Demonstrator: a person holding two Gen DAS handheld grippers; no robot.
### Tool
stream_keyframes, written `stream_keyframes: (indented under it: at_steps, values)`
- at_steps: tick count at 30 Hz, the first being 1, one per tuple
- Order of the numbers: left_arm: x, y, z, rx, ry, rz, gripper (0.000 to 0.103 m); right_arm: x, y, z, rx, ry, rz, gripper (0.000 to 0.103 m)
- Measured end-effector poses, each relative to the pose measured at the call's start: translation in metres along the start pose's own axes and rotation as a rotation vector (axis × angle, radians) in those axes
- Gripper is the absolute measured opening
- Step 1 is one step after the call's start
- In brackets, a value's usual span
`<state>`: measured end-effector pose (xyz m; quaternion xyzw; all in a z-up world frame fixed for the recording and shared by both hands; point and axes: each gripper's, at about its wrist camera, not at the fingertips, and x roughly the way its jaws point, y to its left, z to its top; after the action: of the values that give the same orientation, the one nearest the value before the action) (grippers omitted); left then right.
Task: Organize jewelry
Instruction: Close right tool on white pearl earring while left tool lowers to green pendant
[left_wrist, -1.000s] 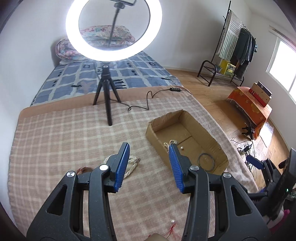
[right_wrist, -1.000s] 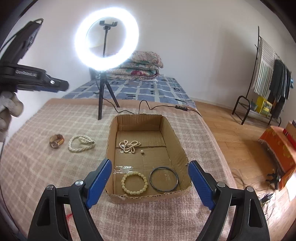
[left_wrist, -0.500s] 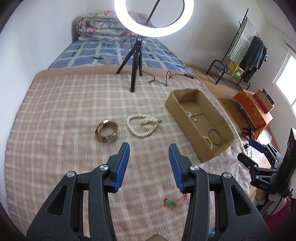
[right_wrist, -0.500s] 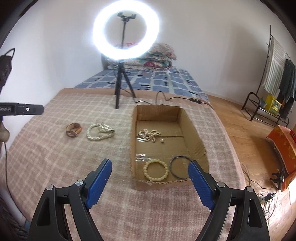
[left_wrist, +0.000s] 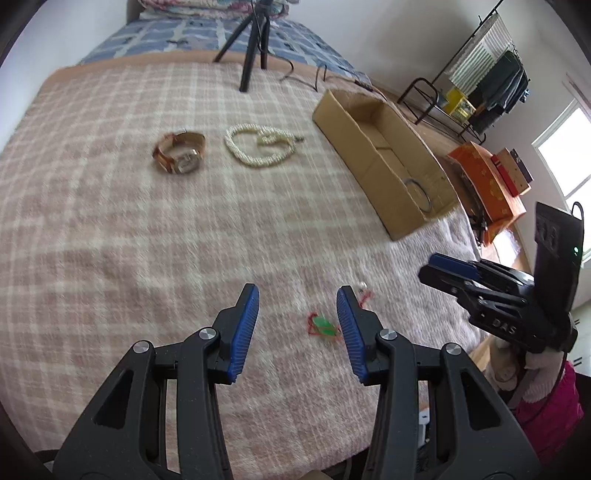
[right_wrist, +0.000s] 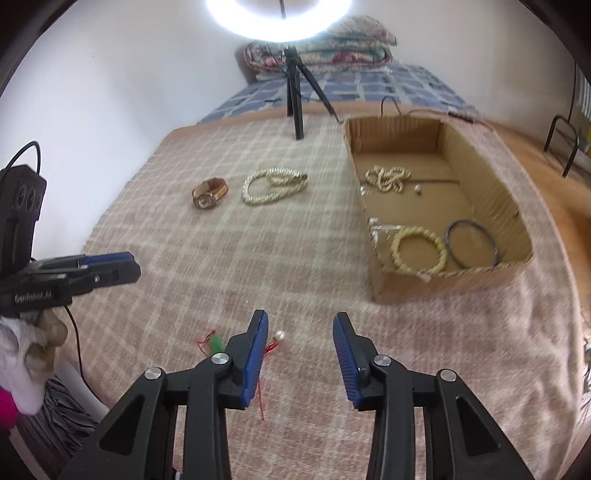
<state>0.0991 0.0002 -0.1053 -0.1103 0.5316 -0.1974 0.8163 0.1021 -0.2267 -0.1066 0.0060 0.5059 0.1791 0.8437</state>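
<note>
The red-string green charm (left_wrist: 324, 325) lies on the plaid blanket (left_wrist: 110, 229), just inside the left tool's (left_wrist: 297, 325) right finger, its jaws parted and gripping nothing. The right tool (right_wrist: 300, 350) is closing on bare blanket (pearl bead (right_wrist: 280, 335) beside its left finger). Both are nearer than the cardboard box (right_wrist: 480, 275).

The left claw (left_wrist: 297, 325) hangs above the plaid blanket (left_wrist: 110, 240), its blue pads parted with nothing between them. Just beside its right pad lies a green pendant (left_wrist: 323, 325) on red cord, a small pearl (left_wrist: 362, 285) near it. Farther off rest a wristwatch (left_wrist: 180, 153) and a pearl necklace (left_wrist: 260, 146) side by side. The cardboard box (left_wrist: 384, 158) holds a dark bangle (left_wrist: 419, 188). The right claw (left_wrist: 448, 267) enters from the right.
</note>
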Motion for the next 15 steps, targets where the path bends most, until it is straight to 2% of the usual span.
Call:
stream_keyframes:
  at_steps: [6, 15]
  values:
    - [0.023, -0.009, -0.02, -0.009, 0.098, -0.05, 0.044, 0.019, -0.004, -0.002, 0.068, 0.064, 0.069, 0.03]
    - [0.049, -0.022, -0.033, 0.019, 0.172, -0.036, 0.044, 0.052, -0.01, -0.003, 0.155, 0.149, 0.099, 0.026]
